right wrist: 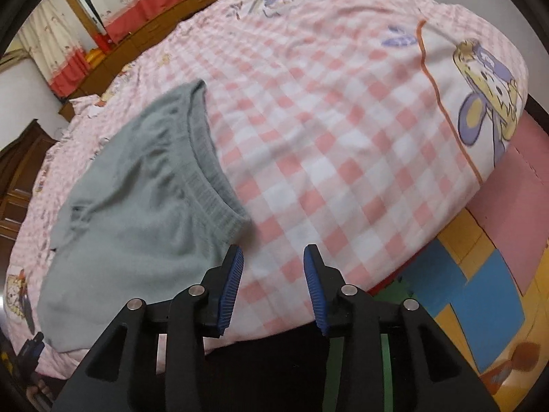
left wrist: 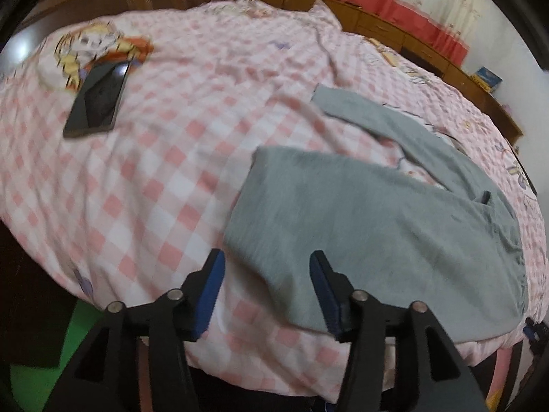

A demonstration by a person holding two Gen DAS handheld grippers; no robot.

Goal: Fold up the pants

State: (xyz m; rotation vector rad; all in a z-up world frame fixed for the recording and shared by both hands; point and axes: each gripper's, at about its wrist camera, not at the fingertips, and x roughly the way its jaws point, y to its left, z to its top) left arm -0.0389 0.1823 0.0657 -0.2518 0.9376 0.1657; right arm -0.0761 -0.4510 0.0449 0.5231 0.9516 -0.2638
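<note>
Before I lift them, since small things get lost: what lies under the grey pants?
Only the pink checked bedcover shows around the grey pants. Whatever lies beneath them is covered.

Grey pants (left wrist: 360,226) — pink-and-white checked quilt (left wrist: 171,171), black phone (left wrist: 97,99)
</note>
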